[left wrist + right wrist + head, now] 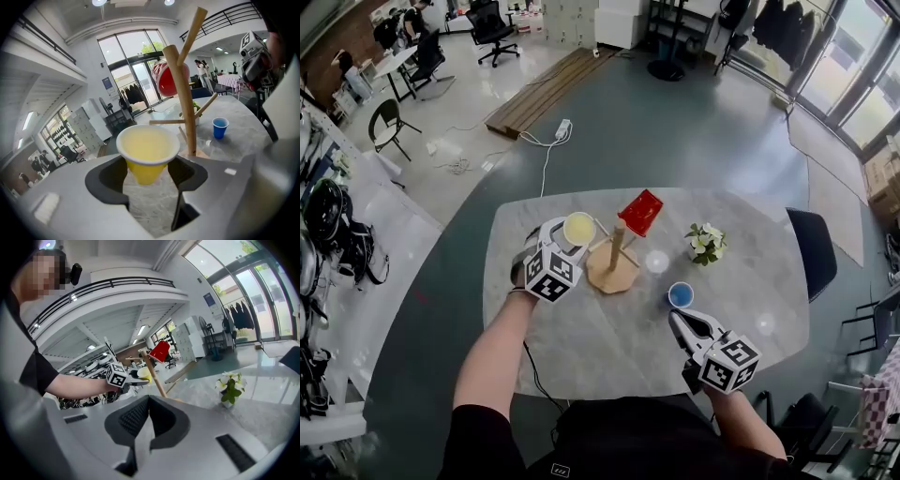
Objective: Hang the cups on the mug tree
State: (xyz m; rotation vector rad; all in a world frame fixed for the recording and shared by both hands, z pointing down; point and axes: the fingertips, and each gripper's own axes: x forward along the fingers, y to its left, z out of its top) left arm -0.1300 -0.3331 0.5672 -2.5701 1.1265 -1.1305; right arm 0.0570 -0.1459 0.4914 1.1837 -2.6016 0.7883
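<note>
R gripper (680,321): jaws clenched, empty, front-right over table (581,347).
Blue cup (680,295): upright on table, just beyond R gripper.
L gripper (567,242): grasping yellow cup (579,228), mouth up, just left of tree (616,248).
Red cup (640,212): hung on tree's upper peg, tilted.

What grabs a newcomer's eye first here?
The pale yellow plastic cup held in the left gripper stands out, right beside the wooden mug tree. A red plastic cup hangs on an upper peg, and a small blue plastic cup stands on the grey marble table just ahead of the shut, empty right gripper.
</note>
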